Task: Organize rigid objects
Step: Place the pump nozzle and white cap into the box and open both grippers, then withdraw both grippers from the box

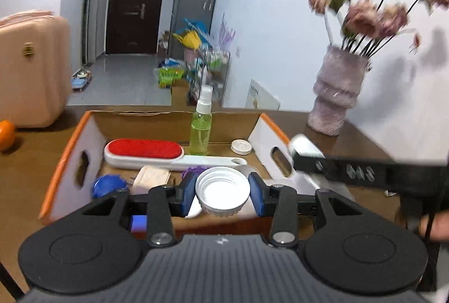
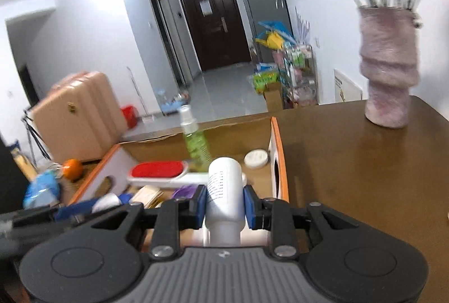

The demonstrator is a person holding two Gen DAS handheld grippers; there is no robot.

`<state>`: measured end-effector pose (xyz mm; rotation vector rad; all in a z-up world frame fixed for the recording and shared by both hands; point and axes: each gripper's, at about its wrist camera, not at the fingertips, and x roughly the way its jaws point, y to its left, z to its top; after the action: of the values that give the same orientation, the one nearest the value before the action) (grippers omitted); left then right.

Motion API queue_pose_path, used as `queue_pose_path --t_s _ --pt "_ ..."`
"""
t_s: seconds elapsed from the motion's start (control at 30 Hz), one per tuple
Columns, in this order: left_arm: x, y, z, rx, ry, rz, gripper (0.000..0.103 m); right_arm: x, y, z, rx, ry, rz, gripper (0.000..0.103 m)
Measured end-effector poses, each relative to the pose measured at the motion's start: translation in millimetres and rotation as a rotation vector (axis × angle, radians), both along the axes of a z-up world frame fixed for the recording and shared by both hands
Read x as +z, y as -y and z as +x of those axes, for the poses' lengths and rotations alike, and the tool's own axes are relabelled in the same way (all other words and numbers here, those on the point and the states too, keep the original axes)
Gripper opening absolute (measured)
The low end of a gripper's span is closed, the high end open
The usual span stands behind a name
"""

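A white ribbed screw lid [image 1: 222, 195], open side up, is gripped between the blue pads of the left gripper [image 1: 222, 195] and held above the near end of a cardboard box [image 1: 67, 160] with white walls and orange rims. A white plastic bottle [image 2: 224, 190], uncapped at its near end, is clamped lengthwise between the pads of the right gripper [image 2: 224, 202], also over the box, close to its right wall.

Already lying in the box are a lint brush [image 1: 146, 153] with a red pad and white handle, a green spray bottle [image 1: 201, 124] standing upright against the far wall, a small white cap [image 1: 241, 146] in the far right corner, a blue ribbed piece [image 1: 108, 185] and a pale flat block [image 1: 153, 176]. The sorting is therefore judged to be well along, with the lid and bottle not yet set down; whether they are to be joined first cannot be told. An orange [image 1: 6, 134] rests on the table outside the box to the left.

Free floor inside the box is scarce; the clearest patch is seen near the right wall, in front of the small cap. To the right, the brown table [image 2: 350, 162] is bare up to a fuzzy pink vase [image 2: 388, 73] of flowers near the wall. The two grippers are close together, so little room is left between them.
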<state>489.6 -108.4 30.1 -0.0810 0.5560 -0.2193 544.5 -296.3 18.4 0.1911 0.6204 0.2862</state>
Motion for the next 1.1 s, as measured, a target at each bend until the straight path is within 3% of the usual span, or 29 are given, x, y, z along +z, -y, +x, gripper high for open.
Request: queue_pose_path --t_s 0.2,0.3,0.37,0.43,0.57,0.67,0.9,1.1 --pt "-39.3 17.2 72.4 -0.032 -0.141 0.040 0.041 -17.1 -39.6 88.2 0.025 -0.059 -0.239 0.027" --pt "-53.4 18.0 86.8 -0.049 -0.172 0.045 0.041 -28.6 -52.7 105.8 0.035 -0.075 -0.315 0.027" --pt "-58.6 17.1 91.0 -0.056 -0.174 0.037 0.048 -33.7 -59.8 108.2 0.048 -0.076 -0.345 0.029" --pt "-60.0 15.0 92.0 -0.068 -0.163 0.032 0.063 -35.0 -64.5 106.8 0.046 -0.064 -0.372 0.040" --pt "-51.3 0.8 89.0 -0.063 -0.131 0.008 0.065 -24.0 -56.4 104.1 0.024 -0.048 -0.333 0.044" --pt "-33.2 -18.1 83.7 -0.003 -0.089 0.016 0.070 -11.0 -44.8 100.2 0.014 -0.046 -0.307 0.046" --pt "4.6 -63.7 55.6 0.165 -0.001 0.168 0.075 28.8 -28.1 56.1 0.000 -0.003 -0.310 0.057" --pt "35.4 -90.2 11.0 0.246 0.066 0.228 0.086 51.4 -16.0 -5.2 -0.026 0.061 -0.270 0.072"
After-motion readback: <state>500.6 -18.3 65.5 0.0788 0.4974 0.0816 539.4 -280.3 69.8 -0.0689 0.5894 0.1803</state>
